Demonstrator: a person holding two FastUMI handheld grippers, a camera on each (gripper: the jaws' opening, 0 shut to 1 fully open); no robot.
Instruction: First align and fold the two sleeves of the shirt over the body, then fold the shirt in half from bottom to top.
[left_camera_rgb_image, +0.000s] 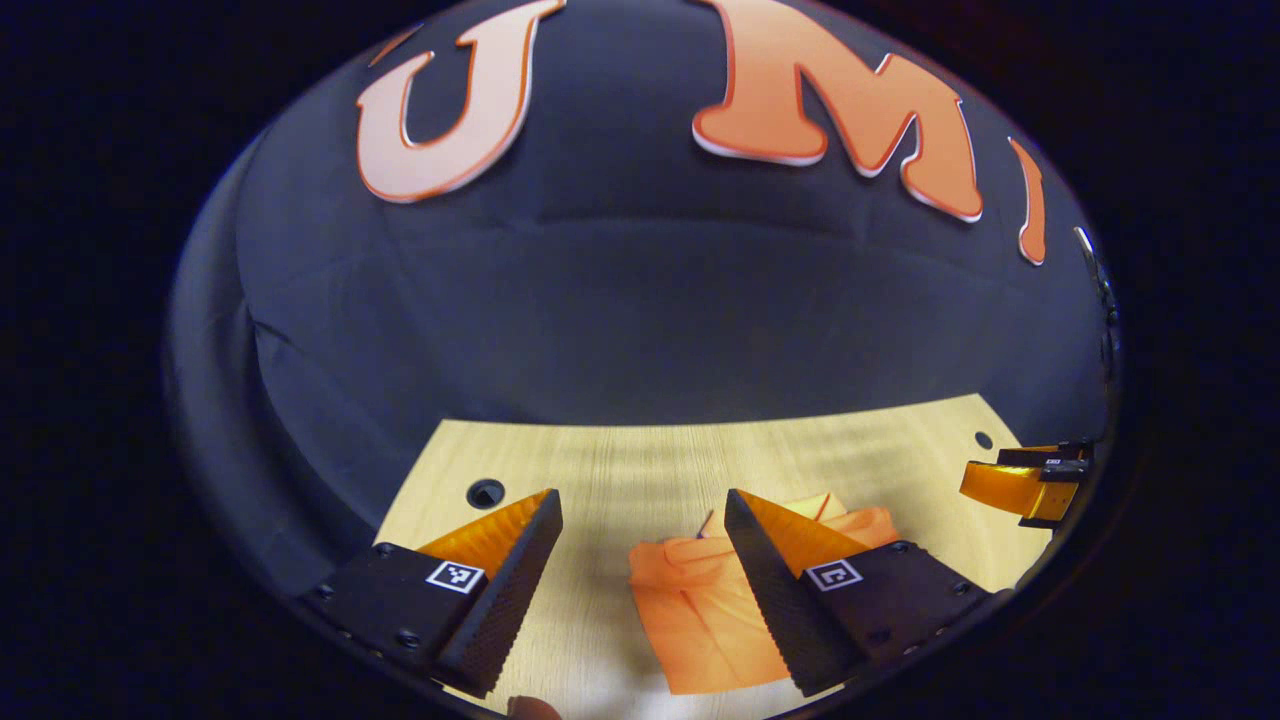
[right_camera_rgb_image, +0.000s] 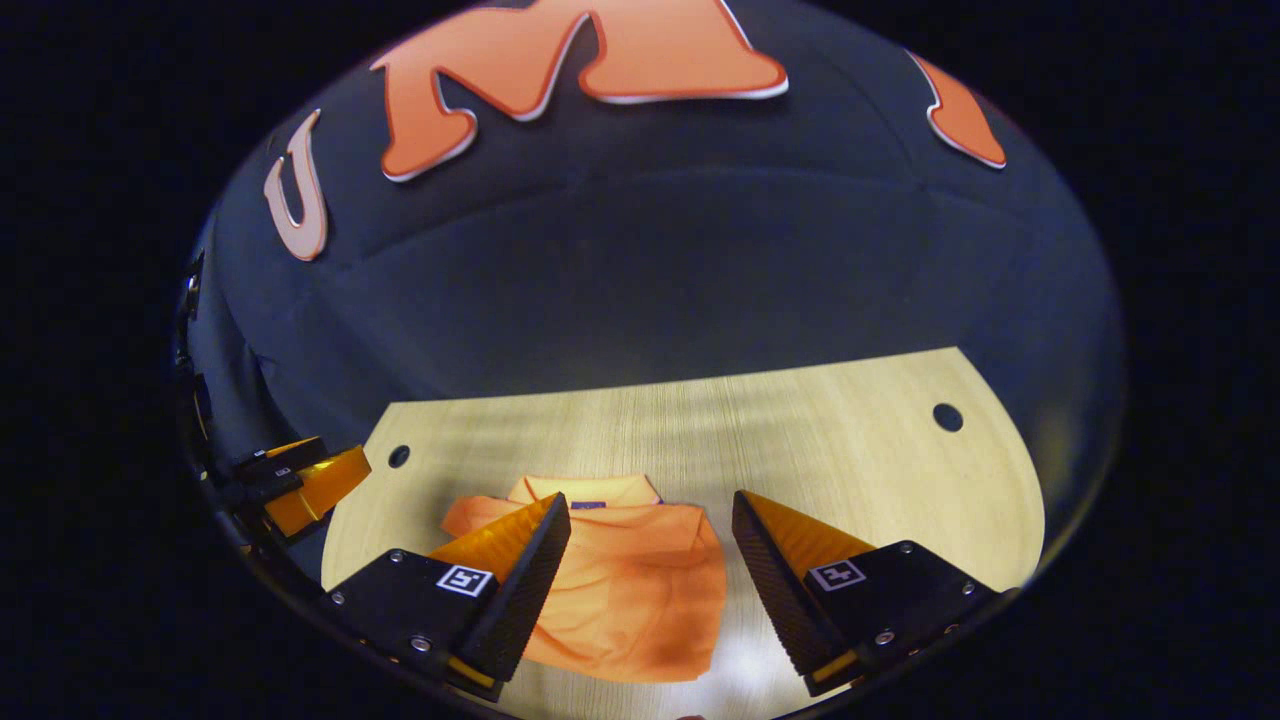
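shirt: small orange fabric shirt (right_camera_rgb_image: 625, 590) lying on the pale wooden bench (right_camera_rgb_image: 800, 440), sleeves looking folded in already
grippers: left gripper (left_camera_rgb_image: 640, 580) and right gripper (right_camera_rgb_image: 650, 580) both hovering wide open, holding nothing
next: probably grabbing the near hem, folding it up toward the far collar

**Open tabletop around one low obstacle**

The pale wooden tabletop (right_camera_rgb_image: 820, 440) lies bare behind and to the right of the folded orange shirt (right_camera_rgb_image: 630, 590), the only thing lying on it. Passage is bounded at the back by the black cloth wall (right_camera_rgb_image: 650, 290). Small round holes (right_camera_rgb_image: 947, 417) are set near the table's corners.
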